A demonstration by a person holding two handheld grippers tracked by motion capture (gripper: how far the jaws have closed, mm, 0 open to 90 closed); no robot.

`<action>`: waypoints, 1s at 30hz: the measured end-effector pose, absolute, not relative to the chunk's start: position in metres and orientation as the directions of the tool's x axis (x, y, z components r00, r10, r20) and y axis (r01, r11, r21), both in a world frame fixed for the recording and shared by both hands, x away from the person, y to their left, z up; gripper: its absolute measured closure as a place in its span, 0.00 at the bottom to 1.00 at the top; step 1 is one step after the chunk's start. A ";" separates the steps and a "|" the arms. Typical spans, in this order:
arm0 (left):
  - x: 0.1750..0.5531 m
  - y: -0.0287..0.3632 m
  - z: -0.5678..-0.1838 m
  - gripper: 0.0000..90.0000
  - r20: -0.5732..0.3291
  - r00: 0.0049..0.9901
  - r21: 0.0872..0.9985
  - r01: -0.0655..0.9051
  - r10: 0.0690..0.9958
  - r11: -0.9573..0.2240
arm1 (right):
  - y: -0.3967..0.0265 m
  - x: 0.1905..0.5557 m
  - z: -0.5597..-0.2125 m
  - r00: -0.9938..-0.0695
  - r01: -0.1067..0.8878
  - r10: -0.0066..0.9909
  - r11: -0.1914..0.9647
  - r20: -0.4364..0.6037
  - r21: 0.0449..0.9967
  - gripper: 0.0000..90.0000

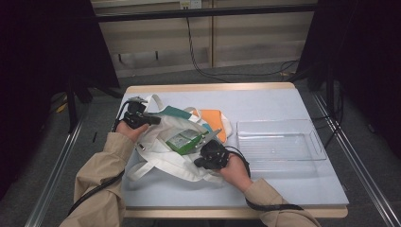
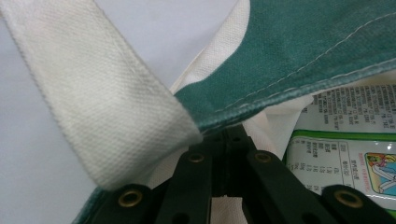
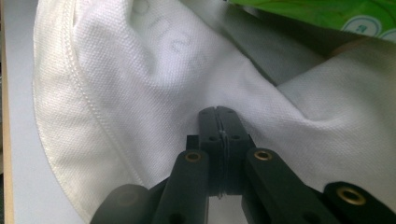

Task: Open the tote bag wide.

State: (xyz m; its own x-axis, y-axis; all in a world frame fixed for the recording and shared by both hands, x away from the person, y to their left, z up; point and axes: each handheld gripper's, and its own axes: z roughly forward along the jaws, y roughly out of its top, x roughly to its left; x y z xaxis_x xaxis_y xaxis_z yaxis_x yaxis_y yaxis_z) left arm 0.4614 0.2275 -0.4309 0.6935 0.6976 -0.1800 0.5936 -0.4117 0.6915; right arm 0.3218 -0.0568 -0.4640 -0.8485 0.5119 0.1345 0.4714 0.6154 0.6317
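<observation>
Left gripper: fingers closed tight together on the rim of the cloth bag, at the point where the green panel meets the white lining; in the left gripper view a white webbing handle crosses in front of the fingertips and a printed packet lies inside the bag just to their right. Right gripper: fingers likewise pressed shut, pinching a fold of the bag's white fabric, with the edge of a green packet visible beyond at the top of the right gripper view. Seen from above, the two grippers hold opposite sides of the bag's mouth, the left at the far left edge and the right at the near right edge, so that the green packet shows between them. The bag lies flat on the left half of the blue bench, its handles spread out towards the person, and an orange patch shows at its far side. A clear plastic tray stands on the bench to the right of the bag, apart from it
</observation>
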 end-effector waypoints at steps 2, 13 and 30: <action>0.462 0.227 -0.433 1.00 -0.185 0.691 0.693 0.596 0.699 -0.406 | -0.057 0.322 -0.464 -0.847 0.474 0.514 0.614 0.136 0.631 0.99; 0.460 0.226 -0.436 1.00 -0.182 0.680 0.688 0.604 0.710 -0.402 | -0.056 0.322 -0.465 -0.853 0.464 0.506 0.617 0.130 0.636 0.99; 0.427 0.219 -0.409 0.97 -0.162 0.742 0.729 0.535 0.651 -0.428 | -0.055 0.321 -0.452 -0.854 0.453 0.509 0.624 0.109 0.636 0.93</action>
State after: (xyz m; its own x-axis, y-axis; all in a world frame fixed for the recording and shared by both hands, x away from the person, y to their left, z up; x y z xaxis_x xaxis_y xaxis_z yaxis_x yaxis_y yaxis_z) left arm 0.4271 0.2190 -0.4091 0.7417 0.6509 -0.1622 0.5348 -0.4279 0.7286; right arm 0.3210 -0.0549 -0.4523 -0.8538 0.5092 0.1086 0.4533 0.6243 0.6362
